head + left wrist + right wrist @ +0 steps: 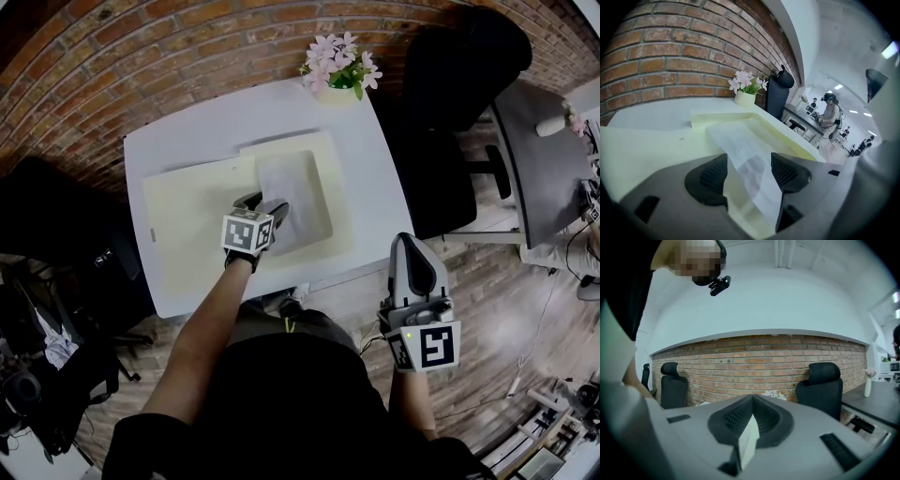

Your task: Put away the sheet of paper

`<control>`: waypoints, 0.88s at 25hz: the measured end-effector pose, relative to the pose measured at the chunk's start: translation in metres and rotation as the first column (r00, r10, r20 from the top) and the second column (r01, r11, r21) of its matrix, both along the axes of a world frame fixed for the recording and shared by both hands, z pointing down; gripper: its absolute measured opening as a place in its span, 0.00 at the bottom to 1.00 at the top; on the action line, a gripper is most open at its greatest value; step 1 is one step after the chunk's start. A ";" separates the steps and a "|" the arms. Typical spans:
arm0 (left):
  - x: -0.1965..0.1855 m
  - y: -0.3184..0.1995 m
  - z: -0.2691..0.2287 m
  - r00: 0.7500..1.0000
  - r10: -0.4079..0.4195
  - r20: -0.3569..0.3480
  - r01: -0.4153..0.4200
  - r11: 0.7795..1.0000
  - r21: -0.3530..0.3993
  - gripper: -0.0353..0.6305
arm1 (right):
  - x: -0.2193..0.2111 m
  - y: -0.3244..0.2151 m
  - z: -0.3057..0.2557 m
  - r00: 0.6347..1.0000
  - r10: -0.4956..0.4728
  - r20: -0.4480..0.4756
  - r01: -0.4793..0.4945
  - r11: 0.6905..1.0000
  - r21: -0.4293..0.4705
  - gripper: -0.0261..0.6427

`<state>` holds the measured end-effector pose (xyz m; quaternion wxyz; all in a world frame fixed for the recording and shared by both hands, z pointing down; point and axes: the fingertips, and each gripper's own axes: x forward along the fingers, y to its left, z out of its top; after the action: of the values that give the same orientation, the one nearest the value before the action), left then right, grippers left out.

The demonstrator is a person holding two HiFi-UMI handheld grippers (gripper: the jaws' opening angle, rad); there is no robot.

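Overhead, the left gripper (264, 203) hangs above the cream folder (187, 225), and the right gripper (406, 242) is held beyond the table (178, 141) edge. In the left gripper view the jaws stand wide apart, with the sheet of paper (745, 150) lying between them on the folder and neither pad pressing it. In the right gripper view the jaws meet tip to tip, gripping nothing I can make out.

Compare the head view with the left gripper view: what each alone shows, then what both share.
Head view only: the right hand-held gripper and the wooden floor. Left gripper view only: a distant person standing in the bright room. Both: the sheet of paper in the cream case, the flowers, the brick wall.
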<state>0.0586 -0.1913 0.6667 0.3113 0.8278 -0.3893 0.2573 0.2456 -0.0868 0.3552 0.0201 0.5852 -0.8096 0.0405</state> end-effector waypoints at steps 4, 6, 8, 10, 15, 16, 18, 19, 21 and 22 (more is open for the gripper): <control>-0.013 0.004 0.001 1.000 -0.004 0.006 0.004 1.000 -0.007 0.50 | -0.011 0.002 -0.005 1.000 -0.018 0.000 0.018 1.000 0.016 0.06; -0.019 0.005 -0.002 1.000 -0.011 0.010 0.011 1.000 0.005 0.50 | -0.015 0.002 -0.006 1.000 -0.015 -0.006 0.015 1.000 0.003 0.06; -0.024 0.004 -0.006 1.000 -0.013 0.015 0.013 1.000 0.021 0.50 | -0.019 0.003 -0.006 1.000 -0.015 -0.011 0.015 1.000 -0.001 0.06; -0.029 0.003 -0.011 1.000 -0.010 0.023 0.009 0.999 0.039 0.49 | -0.024 0.005 -0.008 1.000 -0.021 -0.011 0.022 1.000 0.013 0.06; -0.047 0.005 -0.032 1.000 0.016 0.004 -0.016 0.994 0.108 0.14 | -0.040 0.010 -0.013 0.999 -0.029 -0.017 0.029 0.999 0.024 0.06; -0.054 0.005 -0.036 1.000 0.011 0.000 -0.011 0.993 0.115 0.13 | -0.044 0.011 -0.015 0.999 -0.034 -0.019 0.035 0.999 0.027 0.06; -0.067 0.004 -0.045 1.000 -0.003 -0.006 0.003 0.992 0.127 0.12 | -0.053 0.011 -0.017 0.999 -0.047 -0.019 0.048 0.998 0.038 0.06; -0.074 0.003 -0.049 1.000 -0.010 -0.009 0.011 0.991 0.134 0.11 | -0.058 0.011 -0.018 0.998 -0.057 -0.019 0.058 0.997 0.046 0.06; -0.084 0.002 -0.060 1.000 -0.021 -0.015 0.024 0.988 0.155 0.11 | -0.068 0.008 -0.022 0.997 -0.076 -0.018 0.077 0.995 0.063 0.06; -0.089 0.001 -0.067 1.000 -0.026 -0.018 0.028 0.985 0.171 0.10 | -0.072 0.006 -0.024 0.996 -0.082 -0.017 0.083 0.994 0.070 0.06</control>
<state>-0.0303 -0.1903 0.5999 0.2455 0.8482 -0.4187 0.2119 0.1731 -0.0805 0.3309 0.0069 0.5517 -0.8340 0.0068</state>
